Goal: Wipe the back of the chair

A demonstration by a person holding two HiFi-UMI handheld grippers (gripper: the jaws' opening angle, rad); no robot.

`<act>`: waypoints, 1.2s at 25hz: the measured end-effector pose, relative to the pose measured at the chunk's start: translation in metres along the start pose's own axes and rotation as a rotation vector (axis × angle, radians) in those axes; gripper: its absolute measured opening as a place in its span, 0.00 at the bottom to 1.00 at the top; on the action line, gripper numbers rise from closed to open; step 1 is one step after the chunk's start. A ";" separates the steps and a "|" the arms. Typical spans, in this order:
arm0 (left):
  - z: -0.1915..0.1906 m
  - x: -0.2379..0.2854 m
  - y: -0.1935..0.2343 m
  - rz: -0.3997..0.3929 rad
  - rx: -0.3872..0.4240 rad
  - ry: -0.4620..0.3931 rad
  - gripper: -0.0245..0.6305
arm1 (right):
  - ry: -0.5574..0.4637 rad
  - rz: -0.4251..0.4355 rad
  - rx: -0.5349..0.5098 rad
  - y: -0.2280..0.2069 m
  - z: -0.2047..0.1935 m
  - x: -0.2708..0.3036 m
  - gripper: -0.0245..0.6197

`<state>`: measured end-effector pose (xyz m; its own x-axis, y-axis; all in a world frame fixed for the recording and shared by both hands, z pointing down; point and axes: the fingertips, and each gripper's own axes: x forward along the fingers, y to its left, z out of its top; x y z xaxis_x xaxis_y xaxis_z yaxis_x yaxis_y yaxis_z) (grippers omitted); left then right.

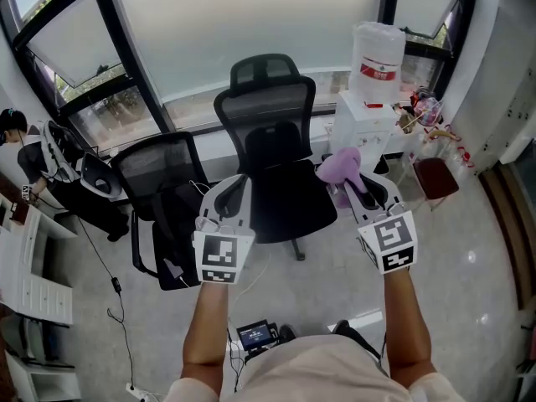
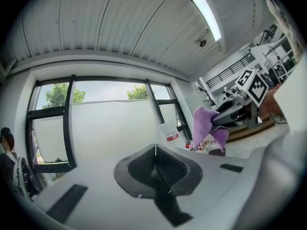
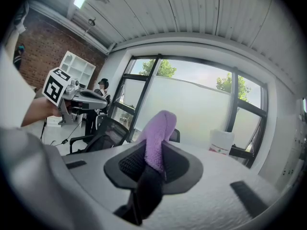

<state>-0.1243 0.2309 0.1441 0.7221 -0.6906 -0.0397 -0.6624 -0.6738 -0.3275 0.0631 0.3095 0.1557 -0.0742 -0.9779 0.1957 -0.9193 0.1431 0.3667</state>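
At the bottom of the head view, we are seeing the person's two forearms reaching forward, each hand carrying a gripper.

The left gripper (image 1: 237, 184) is sitting at lower centre-left of that view. In its own view the jaws are pressing together with nothing between them.

The right gripper (image 1: 358, 181) is sitting at lower centre-right, level with the left one and well apart from it. Its jaws are clamping a purple cloth (image 1: 342, 167). In the right gripper view the cloth (image 3: 158, 138) is standing up out of the closed jaws in a rounded fold. From the left gripper view the same cloth (image 2: 207, 126) is drooping off the jaw tips at centre-right.

Just beyond both grippers, at the centre of the head view, the black mesh chair (image 1: 266, 111) is facing the person, its seat lying between the two grippers and its back and headrest rising above them. The cloth is appearing beside the seat's right edge; we cannot tell whether it is touching it. Neither gripper is touching the back.

A second black chair (image 1: 157, 167) is standing at centre-left, beside the first.

Farther off, at upper right, a white water dispenser (image 1: 366, 124) is carrying a large bottle (image 1: 378, 53). The frosted window (image 1: 251, 23) is filling the top of the frame. A seated person (image 1: 17, 145) is showing at the left edge.
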 end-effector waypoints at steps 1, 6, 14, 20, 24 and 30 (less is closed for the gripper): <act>0.000 -0.001 0.003 0.003 -0.002 -0.003 0.05 | 0.000 -0.002 -0.005 0.001 0.003 0.001 0.15; -0.004 -0.002 0.015 0.017 -0.011 -0.008 0.05 | 0.000 0.004 -0.025 0.002 0.011 0.011 0.15; -0.023 0.026 0.026 0.078 -0.002 0.051 0.05 | -0.030 0.057 -0.019 -0.026 0.005 0.056 0.15; -0.040 0.073 0.028 0.149 0.006 0.118 0.05 | -0.061 0.140 0.004 -0.062 -0.013 0.111 0.15; -0.043 0.114 0.023 0.180 0.019 0.143 0.05 | -0.073 0.185 0.018 -0.095 -0.028 0.145 0.15; -0.046 0.167 0.020 0.237 0.023 0.165 0.05 | -0.102 0.246 0.028 -0.138 -0.036 0.187 0.15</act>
<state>-0.0266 0.0900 0.1740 0.5045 -0.8627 0.0357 -0.8027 -0.4839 -0.3487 0.1896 0.1126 0.1746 -0.3337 -0.9249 0.1823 -0.8790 0.3751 0.2942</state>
